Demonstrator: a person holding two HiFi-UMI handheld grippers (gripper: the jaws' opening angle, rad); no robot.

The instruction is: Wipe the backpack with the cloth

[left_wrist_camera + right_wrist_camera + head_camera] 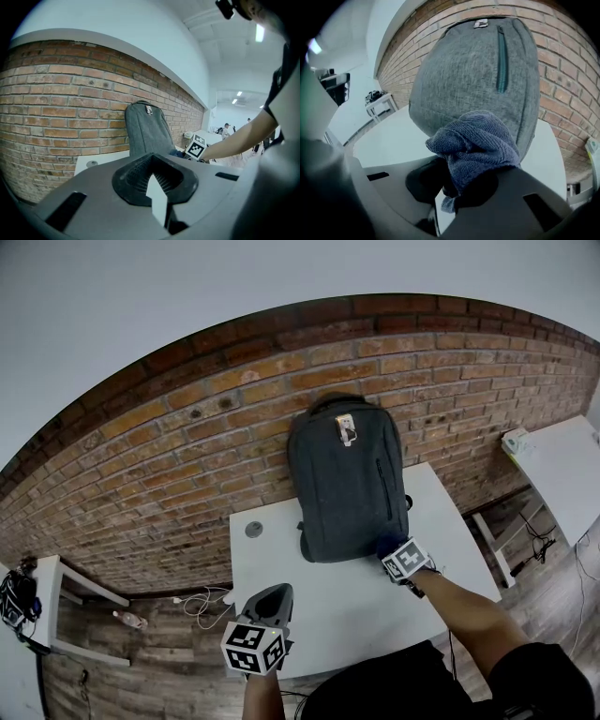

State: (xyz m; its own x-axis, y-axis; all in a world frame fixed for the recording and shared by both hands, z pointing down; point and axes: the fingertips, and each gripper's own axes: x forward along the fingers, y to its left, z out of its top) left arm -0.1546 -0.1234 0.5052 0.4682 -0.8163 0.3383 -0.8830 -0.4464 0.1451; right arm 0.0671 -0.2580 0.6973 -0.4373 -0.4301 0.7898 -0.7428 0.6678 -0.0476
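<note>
Right now the right gripper (405, 563) is clenched on the cloth (476, 140) – a blue-grey bunch that bulges out past its jaws. It sits low at the right corner of the backpack (347, 484). Whether the cloth touches the fabric yet, I cannot tell. The backpack stands upright on the white table (281, 559), its back leaning on the brick wall (187, 456).

The left gripper (267, 610) hangs well apart from all this, over the table's near edge, its jaws closed with nothing between them.

That idle gripper is the main risk, I think. Nothing steadies the backpack but the wall, so a sideways stroke may slide its base or tip it over, while pressing toward the wall looks safer. The cloth is also held as a lump, not spread, so only a small patch would wipe. Dragged hard over the coarse grey weave or the front zip, it could snag and pull out of the jaws – a light stroke seems wise.
</note>
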